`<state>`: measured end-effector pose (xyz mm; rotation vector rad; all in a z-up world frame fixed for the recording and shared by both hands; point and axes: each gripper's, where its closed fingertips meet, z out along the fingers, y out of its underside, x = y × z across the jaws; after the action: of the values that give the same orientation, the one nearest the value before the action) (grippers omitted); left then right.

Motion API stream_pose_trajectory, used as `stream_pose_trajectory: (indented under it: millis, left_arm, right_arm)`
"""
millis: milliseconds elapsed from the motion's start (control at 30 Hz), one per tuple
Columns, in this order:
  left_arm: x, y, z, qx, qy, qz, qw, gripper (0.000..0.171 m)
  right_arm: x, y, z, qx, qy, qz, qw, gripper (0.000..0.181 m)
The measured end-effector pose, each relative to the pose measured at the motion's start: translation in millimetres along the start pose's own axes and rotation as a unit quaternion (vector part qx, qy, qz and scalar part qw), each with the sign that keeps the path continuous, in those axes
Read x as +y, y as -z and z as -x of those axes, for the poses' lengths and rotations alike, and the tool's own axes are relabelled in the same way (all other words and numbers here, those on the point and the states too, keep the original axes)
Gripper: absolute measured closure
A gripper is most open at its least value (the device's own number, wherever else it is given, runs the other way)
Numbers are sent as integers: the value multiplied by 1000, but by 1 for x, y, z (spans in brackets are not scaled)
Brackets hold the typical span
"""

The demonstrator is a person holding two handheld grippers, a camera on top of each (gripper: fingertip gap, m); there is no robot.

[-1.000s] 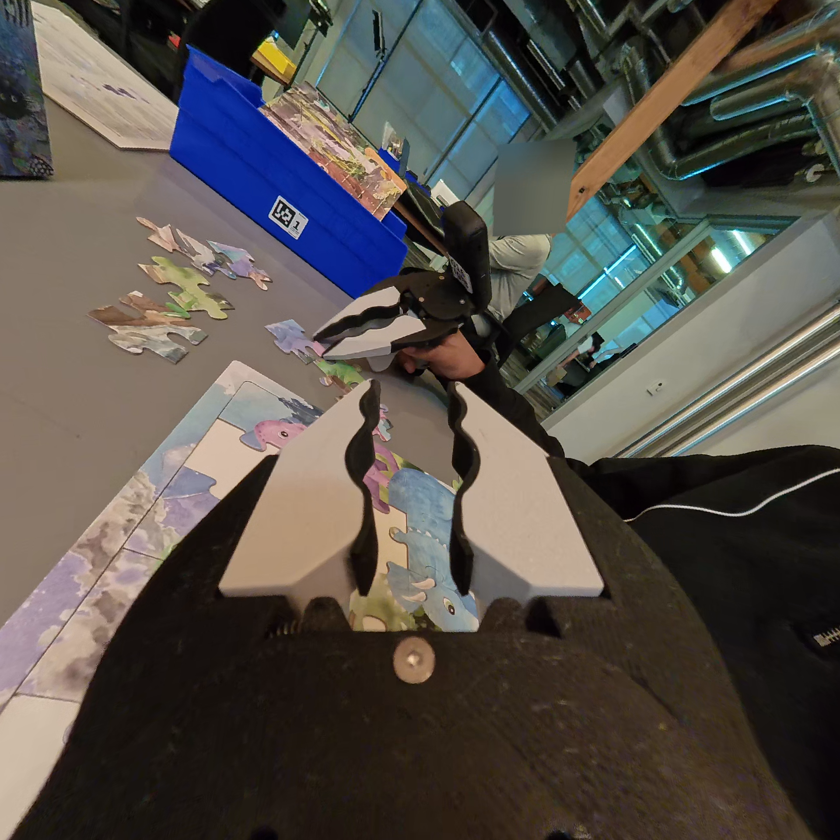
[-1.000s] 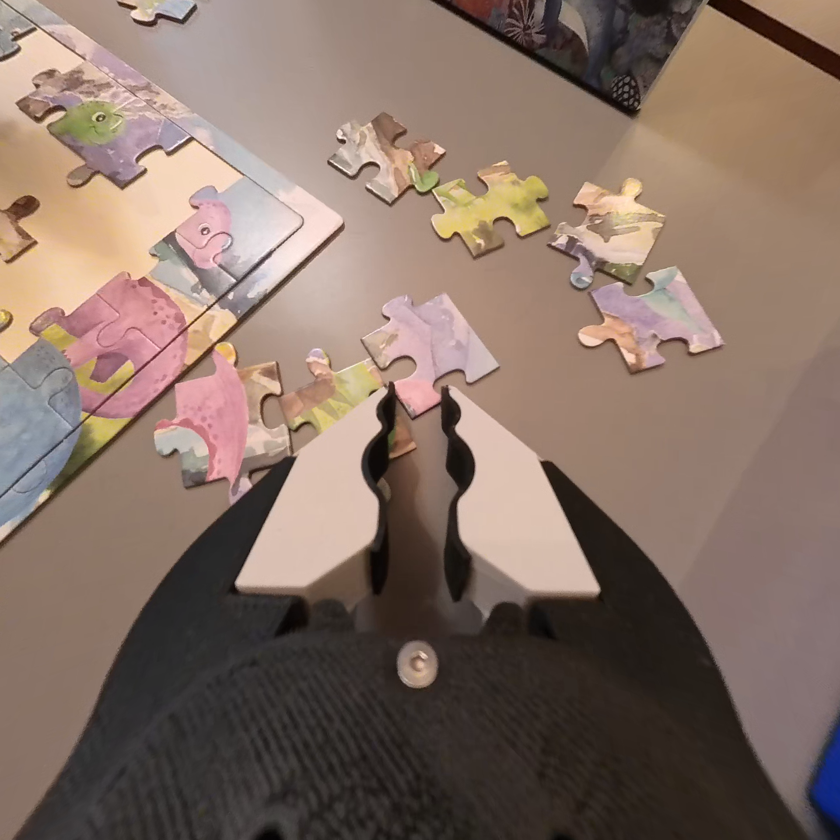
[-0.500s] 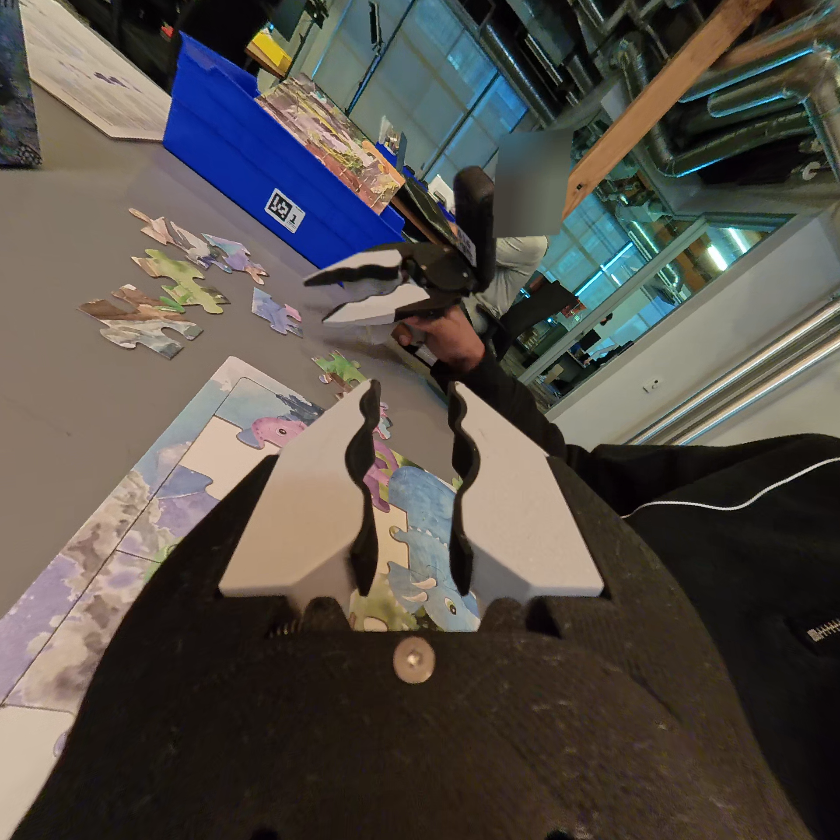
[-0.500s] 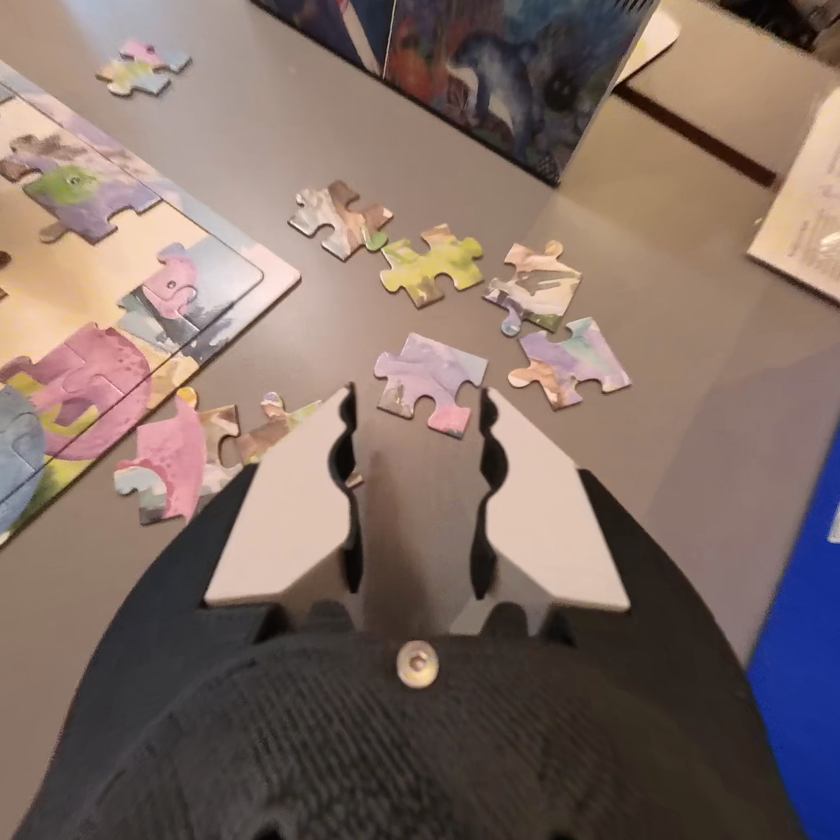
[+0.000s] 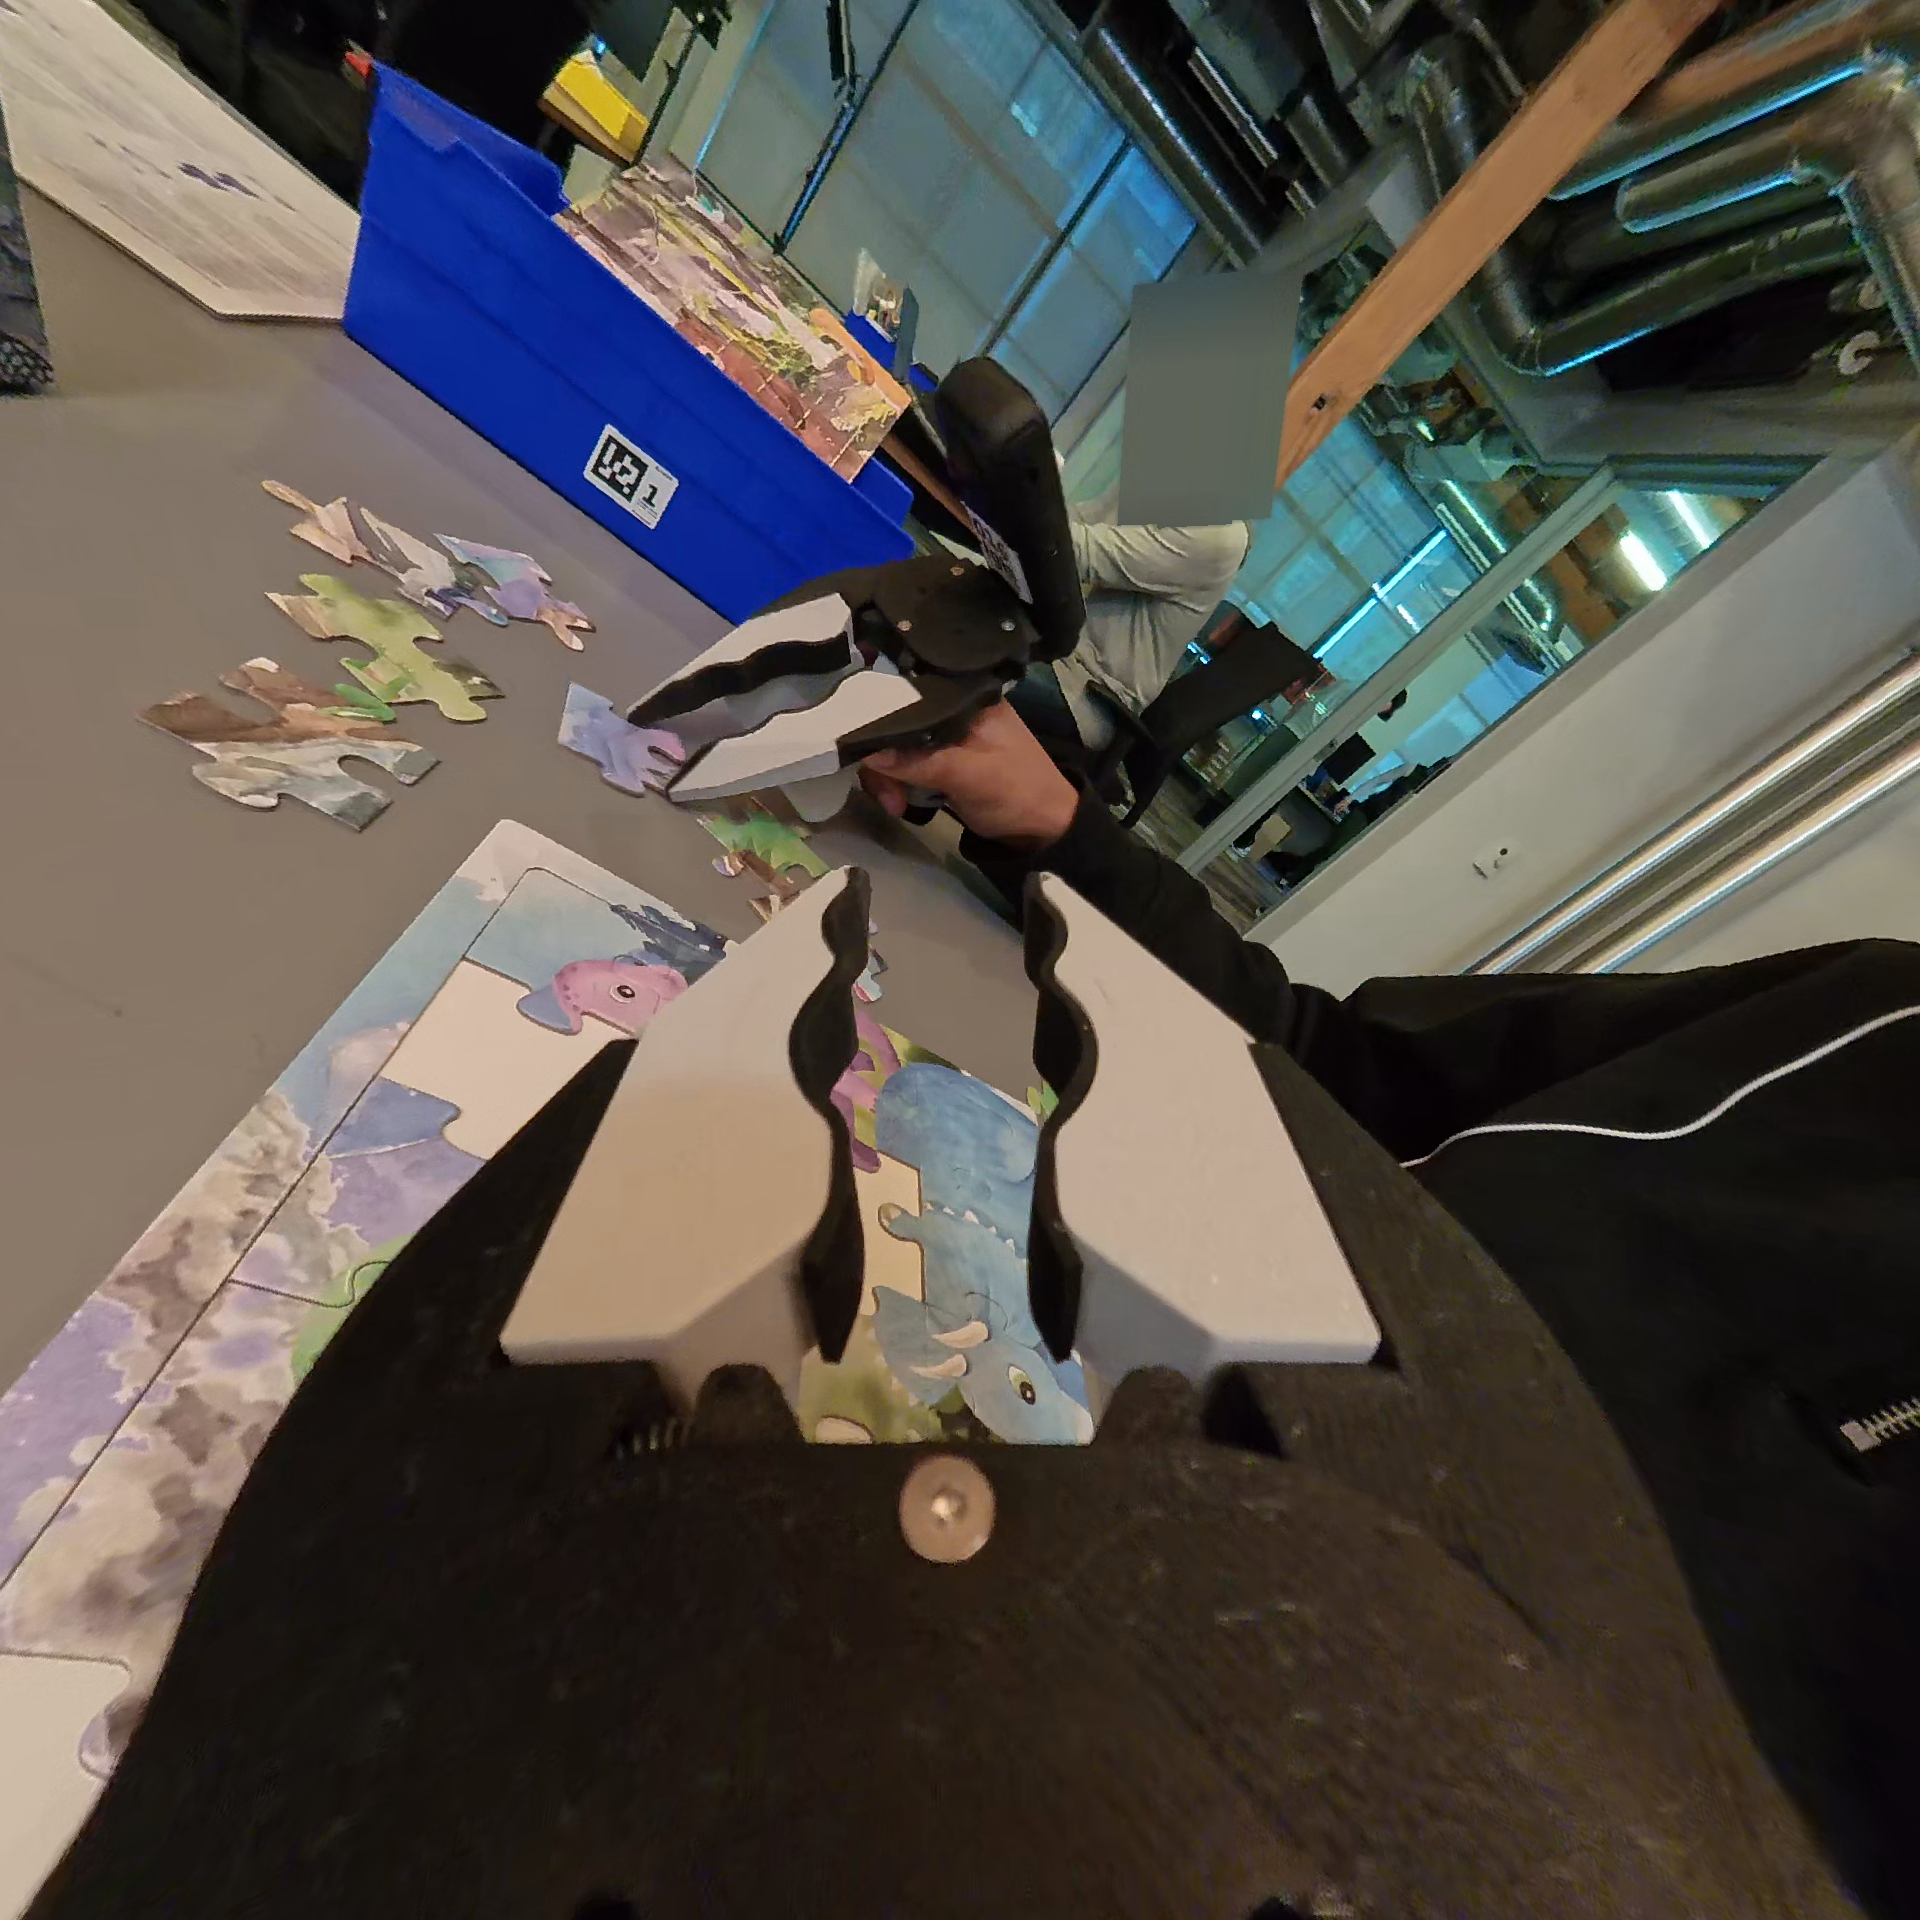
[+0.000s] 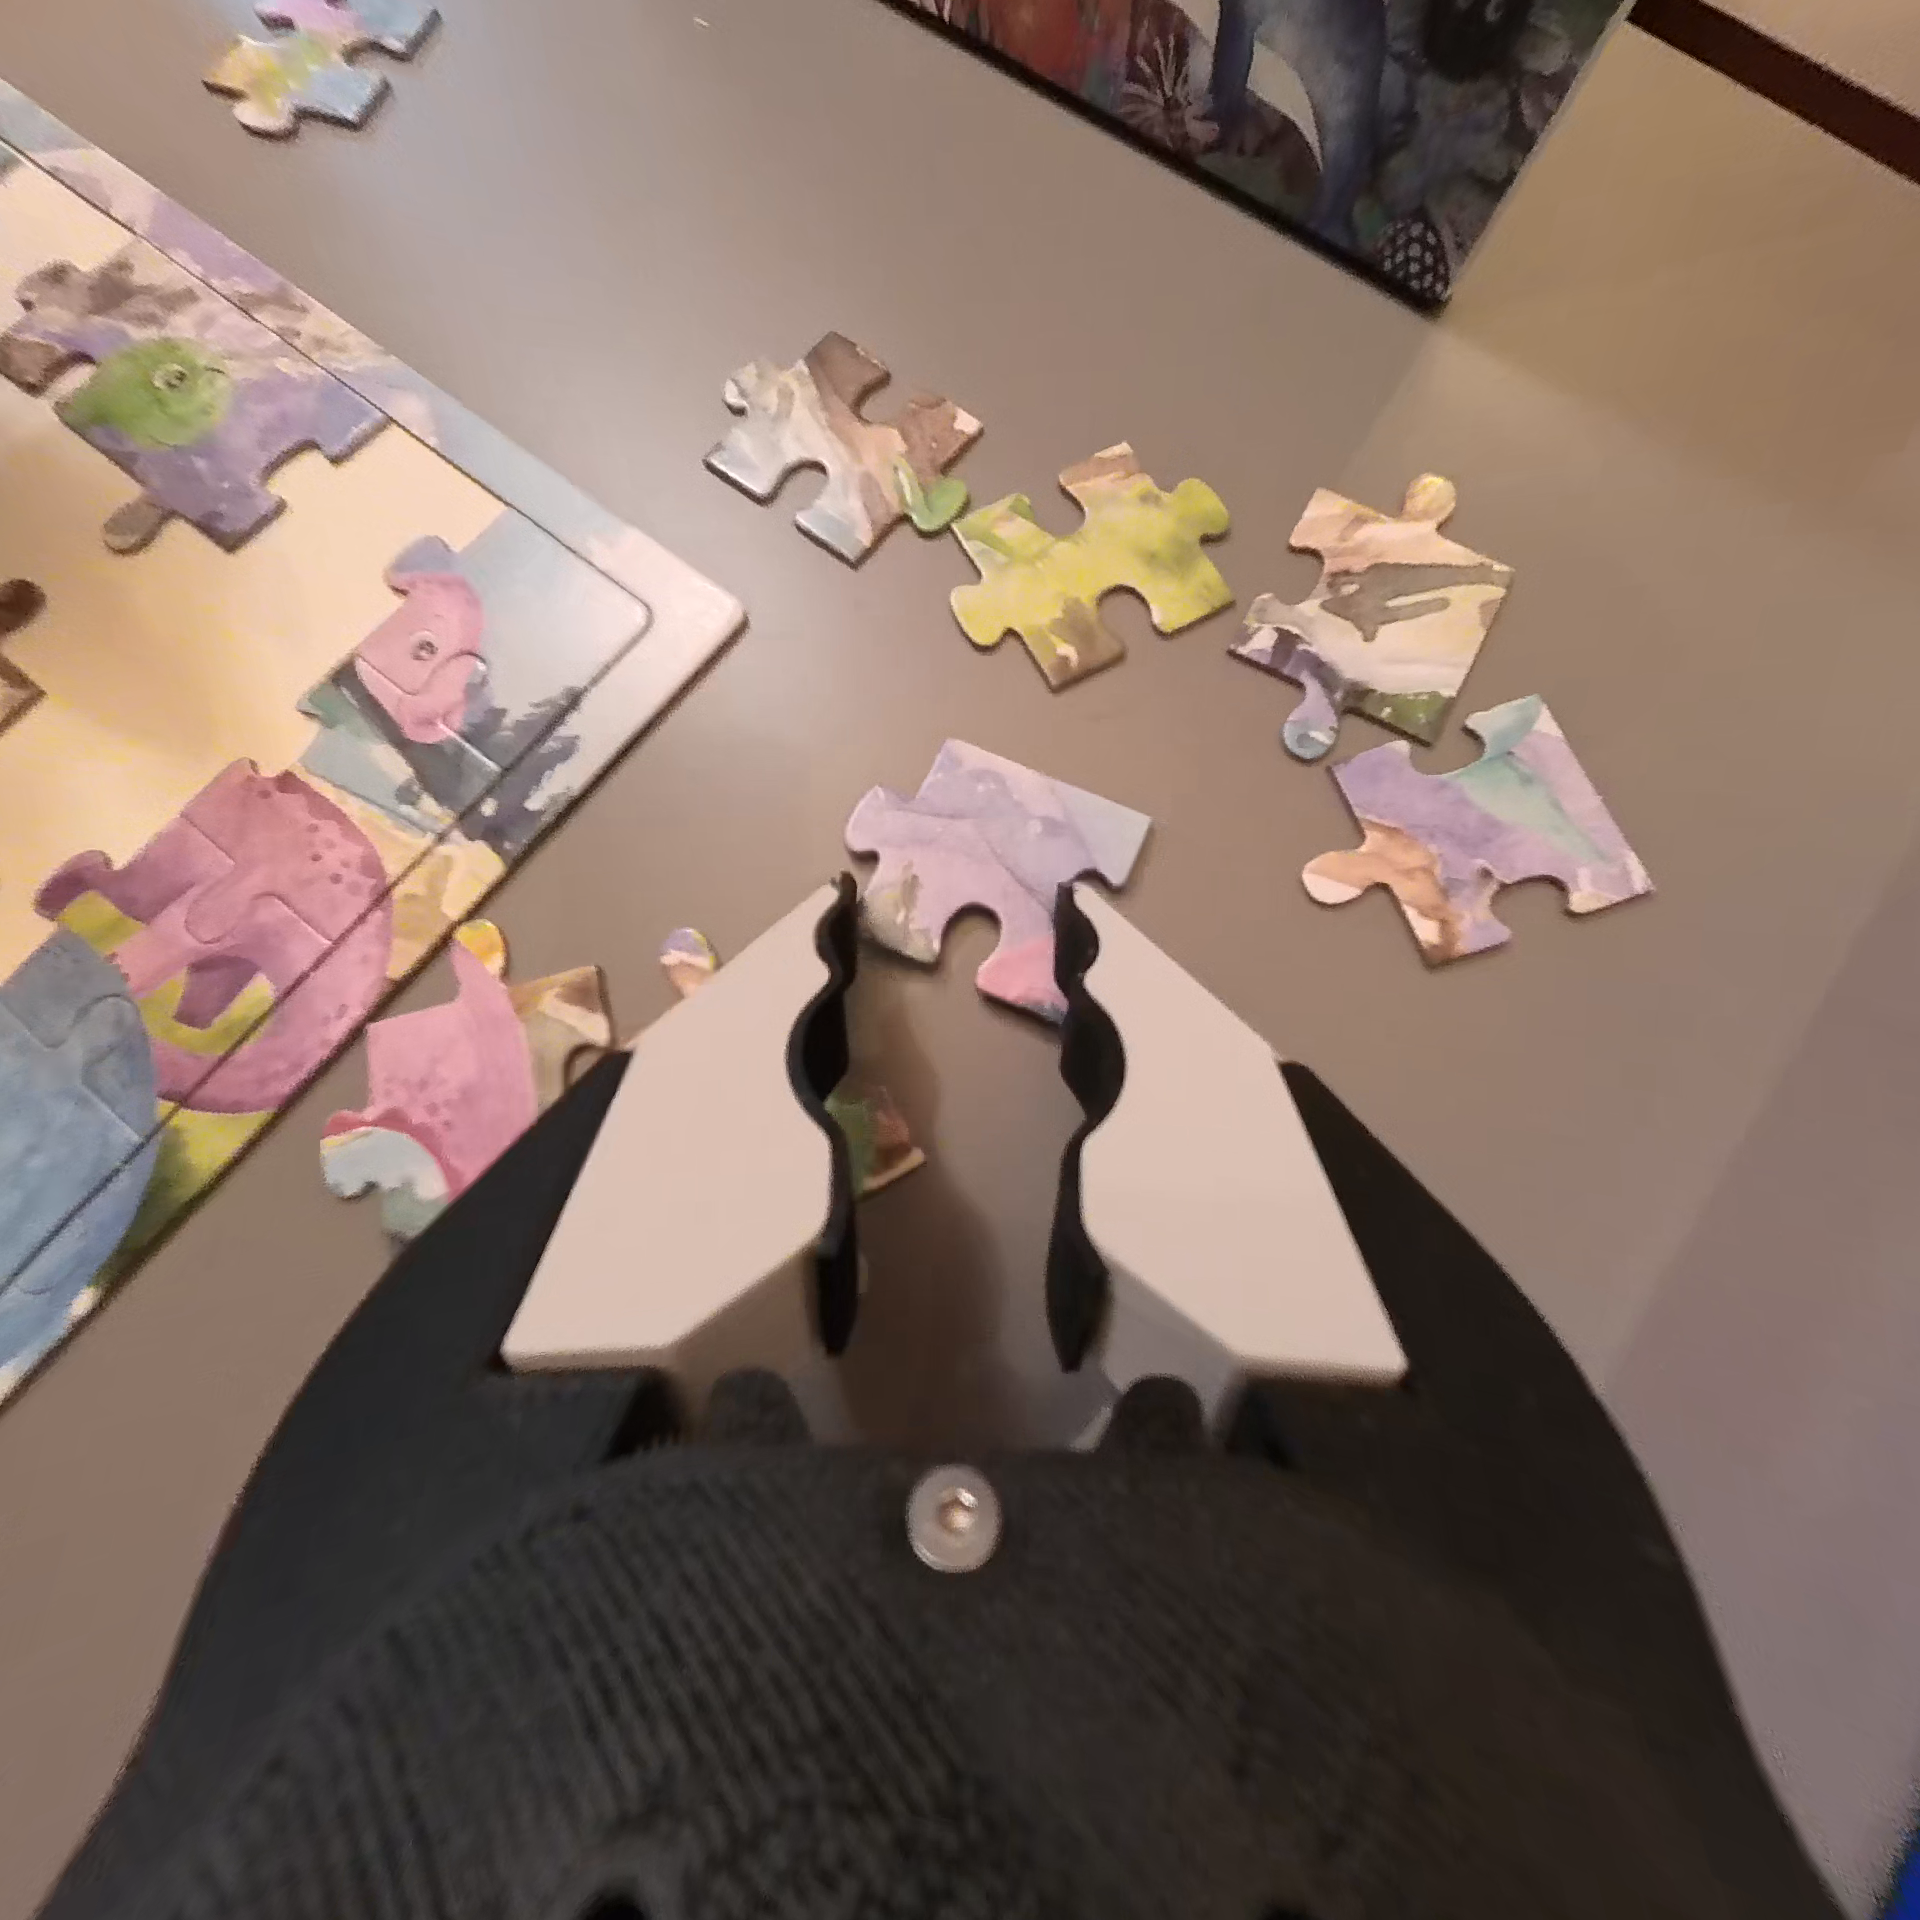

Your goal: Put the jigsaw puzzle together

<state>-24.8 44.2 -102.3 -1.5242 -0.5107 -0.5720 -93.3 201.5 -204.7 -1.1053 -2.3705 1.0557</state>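
- The puzzle board [image 6: 681,613] at 10 o'clock is partly filled.
- Several loose pieces lie on the surface [image 6: 1143,260].
- The right hand-held gripper [image 6: 951,904], jaws apart and empty, straddles the lilac piece [image 6: 987,831] at 12 o'clock.
- The left hand-held gripper [image 5: 940,904] is open and empty above the board.

Black sleeve [image 5: 1174,914], grey wavy-edged tool [image 5: 945,894] fingers.
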Motion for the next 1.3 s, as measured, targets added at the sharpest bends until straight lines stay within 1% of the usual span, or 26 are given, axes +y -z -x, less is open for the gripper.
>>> stream_pose_trajectory:
  millis: [133,233,300,433,500,567,633,700,733,767,800,867,933,1000,1100,1233,1300]
  left_arm:
    - [-1,1,-1,2,0,-4,1000,145]
    - [-2,1,-1,2,1,-6,1000,144]
    - [0,-1,0,3,5,-2,1000,142]
    - [9,-9,3,10,40,6,999,128]
    - [10,-13,2,19,55,-1,998,126]
    - [9,-14,-2,38,72,-9,997,126]
    - [6,-14,-8,61,87,-20,994,130]
    - [3,-12,-11,71,94,-28,993,140]
    - [3,-11,-11,71,96,-28,992,149]
    - [3,-10,-10,69,97,-27,993,158]
    - [2,-9,-7,61,97,-30,993,162]
    - [1,-6,-2,45,96,-32,994,171]
    - [1,-4,1,34,92,-30,995,171]
    - [5,-5,2,29,88,-14,996,171]
    - [15,-9,2,18,75,23,997,171]
    - [30,-11,11,-37,19,80,996,171]
    - [34,-11,12,-51,-7,97,994,171]
  right_arm:
    - [-26,18,21,-41,-21,-73,996,145]
    - [-48,33,50,-85,-29,-129,988,145]
    - [-65,43,74,-93,-3,-166,982,145]
    - [-94,52,120,-67,88,-222,969,145]
    - [-103,51,138,-39,126,-239,962,145]
    - [-104,45,149,-3,171,-228,959,145]
    - [-103,38,153,41,215,-208,953,144]
    - [-99,32,157,64,248,-188,948,144]
    - [-98,29,159,68,259,-182,946,144]
    - [-97,28,162,68,268,-178,944,153]
    - [-96,27,165,65,278,-179,942,162]
    - [-95,28,168,62,295,-183,936,156]
    - [-93,29,169,59,311,-179,931,147]
    - [-90,30,167,68,338,-179,922,133]
    - [-78,26,161,99,397,-158,899,134]
    - [-61,14,151,148,460,-108,869,130]
    - [-57,9,145,163,469,-88,864,126]
